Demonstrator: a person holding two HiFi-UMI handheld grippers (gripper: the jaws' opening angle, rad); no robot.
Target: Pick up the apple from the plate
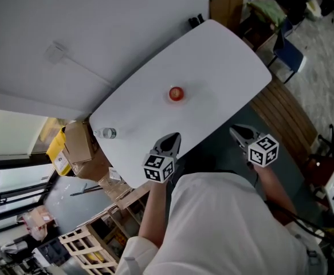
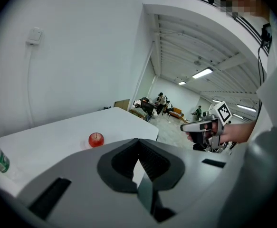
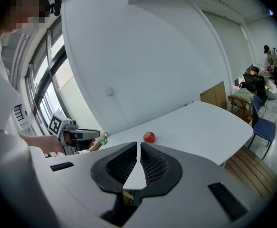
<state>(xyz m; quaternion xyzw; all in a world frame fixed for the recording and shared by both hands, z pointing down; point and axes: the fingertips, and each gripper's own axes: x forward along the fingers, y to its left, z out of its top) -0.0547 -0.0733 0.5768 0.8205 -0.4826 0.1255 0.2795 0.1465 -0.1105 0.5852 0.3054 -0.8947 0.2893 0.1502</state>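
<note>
A person in a white shirt [image 1: 224,222] stands at the near edge of a white counter [image 1: 224,67], a gripper in each hand, both pointed forward and slightly down. The left gripper [image 1: 172,140] reaches just over the counter's near edge with its jaws pressed together and nothing between them. The right gripper [image 1: 238,132] hangs off the counter's near right side, over the dark floor, its jaw tips likewise meeting on nothing. A small plastic bottle [image 1: 106,133] lies near the counter's left corner, with cardboard boxes [image 1: 78,143] on the floor just beside that corner. The red apple [image 1: 176,93] sits near the middle of the counter, well apart from both grippers. Beyond the counter's far end stands a blue chair [image 1: 287,53].
</note>
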